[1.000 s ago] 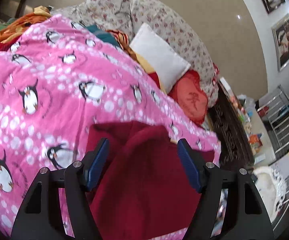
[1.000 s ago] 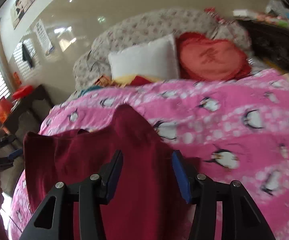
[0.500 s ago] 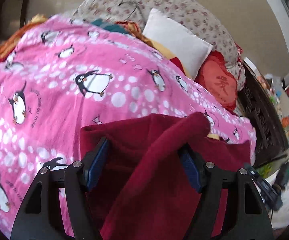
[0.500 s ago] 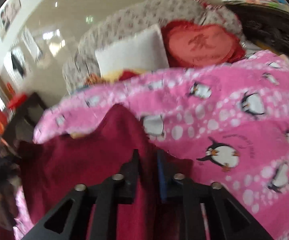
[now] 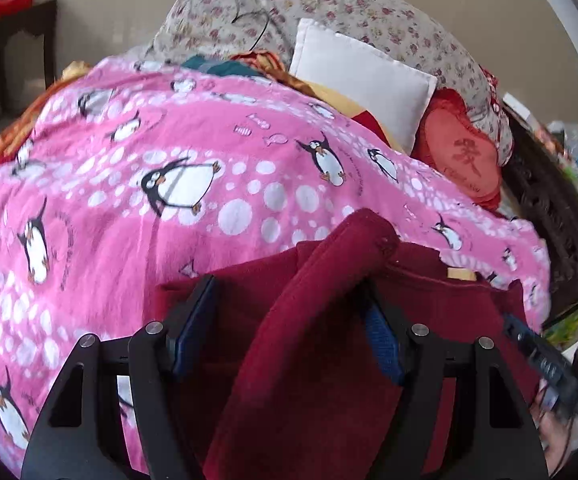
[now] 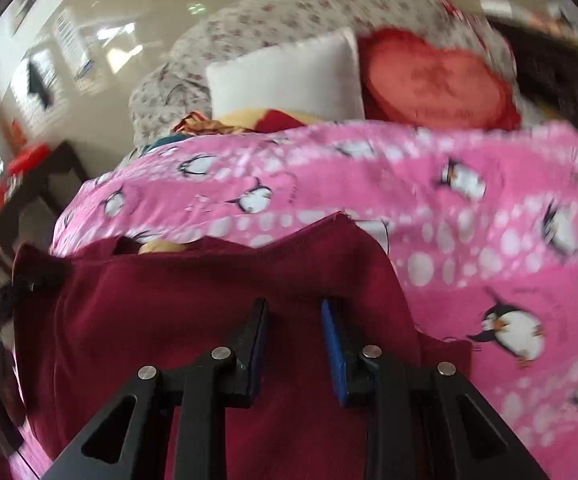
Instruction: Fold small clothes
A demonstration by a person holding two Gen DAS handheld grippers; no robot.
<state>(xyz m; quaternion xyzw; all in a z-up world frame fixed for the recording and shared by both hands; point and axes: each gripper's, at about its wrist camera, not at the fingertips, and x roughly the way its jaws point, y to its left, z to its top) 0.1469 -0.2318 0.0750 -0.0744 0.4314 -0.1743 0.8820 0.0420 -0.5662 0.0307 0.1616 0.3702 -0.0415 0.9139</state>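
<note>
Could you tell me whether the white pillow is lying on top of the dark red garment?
No, the white pillow sits behind the pink blanket.

Bed under pink penguin blanket (image 5: 217, 184) carries a maroon garment (image 6: 193, 304) and pillows.

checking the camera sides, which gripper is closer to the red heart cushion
Right. The red heart cushion lies on the right gripper's side of the bed; the left gripper works the maroon garment at the opposite end.
</note>
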